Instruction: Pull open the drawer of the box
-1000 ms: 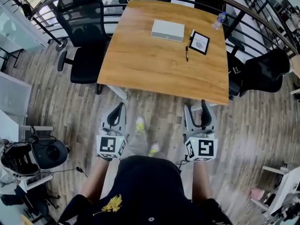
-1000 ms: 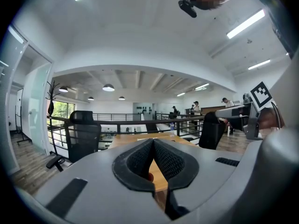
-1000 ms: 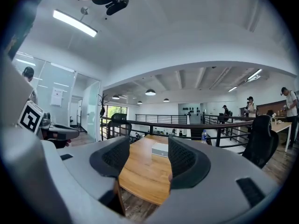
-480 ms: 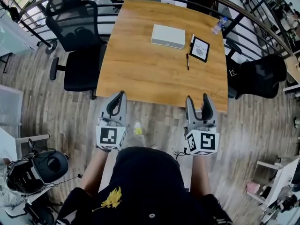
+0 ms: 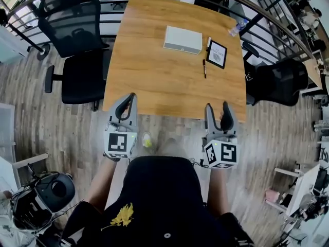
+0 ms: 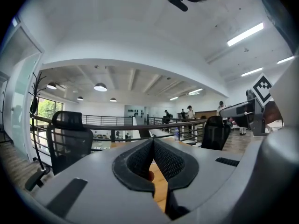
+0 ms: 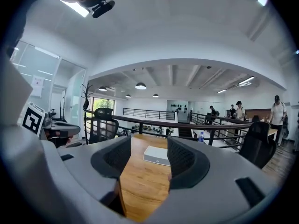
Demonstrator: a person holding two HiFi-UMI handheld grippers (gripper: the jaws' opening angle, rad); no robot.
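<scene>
The white flat box (image 5: 183, 39) lies at the far middle of the wooden table (image 5: 164, 86); I cannot make out its drawer from here. My left gripper (image 5: 127, 103) is at the table's near edge on the left, its jaws shut with nothing in them, tips touching in the left gripper view (image 6: 153, 143). Level with it at the near right edge, my right gripper (image 5: 218, 110) is open and has just been closing slightly, with nothing between its jaws. In the right gripper view (image 7: 149, 148) the box (image 7: 157, 155) shows far off between the jaws.
A framed tablet (image 5: 216, 54), a pen (image 5: 204, 69) and a water bottle (image 5: 234, 29) lie to the right of the box. Black office chairs stand at the table's left (image 5: 77, 55) and right (image 5: 280, 81). A railing (image 5: 267, 14) curves behind the table.
Both grippers have moved forward to the table's near edge, and the table sits nearer in the head view. The box has not moved.
</scene>
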